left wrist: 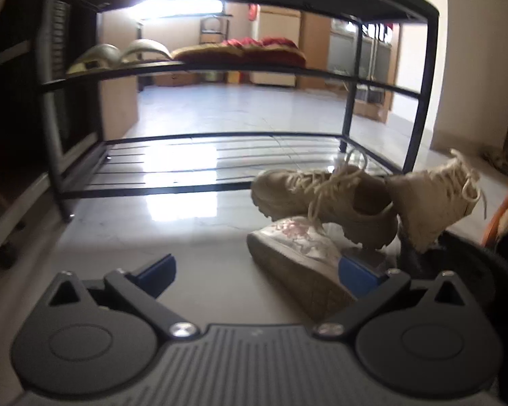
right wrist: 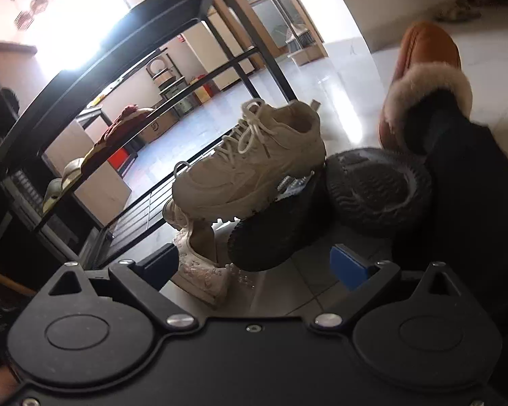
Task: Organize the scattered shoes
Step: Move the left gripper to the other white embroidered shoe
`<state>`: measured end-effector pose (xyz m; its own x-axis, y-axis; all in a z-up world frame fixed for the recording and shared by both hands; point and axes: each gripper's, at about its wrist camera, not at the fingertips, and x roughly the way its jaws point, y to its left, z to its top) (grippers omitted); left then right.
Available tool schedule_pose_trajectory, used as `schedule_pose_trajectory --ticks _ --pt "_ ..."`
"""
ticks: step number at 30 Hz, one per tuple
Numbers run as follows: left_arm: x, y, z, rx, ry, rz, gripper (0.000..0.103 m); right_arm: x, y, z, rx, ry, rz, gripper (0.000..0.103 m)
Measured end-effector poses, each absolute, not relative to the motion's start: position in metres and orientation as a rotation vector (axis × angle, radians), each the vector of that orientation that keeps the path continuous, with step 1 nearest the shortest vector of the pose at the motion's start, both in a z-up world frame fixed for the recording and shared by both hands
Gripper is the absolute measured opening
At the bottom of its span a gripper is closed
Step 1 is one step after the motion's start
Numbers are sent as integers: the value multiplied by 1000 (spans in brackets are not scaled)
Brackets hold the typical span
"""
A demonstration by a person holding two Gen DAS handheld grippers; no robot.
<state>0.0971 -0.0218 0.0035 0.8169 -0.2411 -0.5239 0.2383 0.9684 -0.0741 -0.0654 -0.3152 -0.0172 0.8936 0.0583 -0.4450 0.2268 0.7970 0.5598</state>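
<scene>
On the tiled floor [right wrist: 325, 84] before the rack [right wrist: 186, 6], my right gripper [right wrist: 257, 264] gapes empty at mid-frame's piled sneaker [right wrist: 250, 165]; next, closing on it.

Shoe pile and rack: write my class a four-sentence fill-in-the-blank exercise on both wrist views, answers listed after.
1. The bottom shelf of the rack holds ___ shoes.
2. The beige sneaker rests on a ___ shoe.
3. The brown slipper has a ___ cuff.
4. Both the left gripper and right gripper stand ___.

Answers: no; black; furry; open
</scene>
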Motion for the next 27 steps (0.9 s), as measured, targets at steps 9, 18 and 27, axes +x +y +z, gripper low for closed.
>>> schedule_pose_trajectory --ticks 9,18,27 --pt "134 -69 -5 -54 613 -369 103 -56 -322 -30 720 443 -44 98" --pt "175 -113 -7 133 677 -353 102 -52 -326 -39 786 461 -22 99" --pt "208 -132 -26 190 756 -329 95 -51 -330 -43 831 468 -4 100"
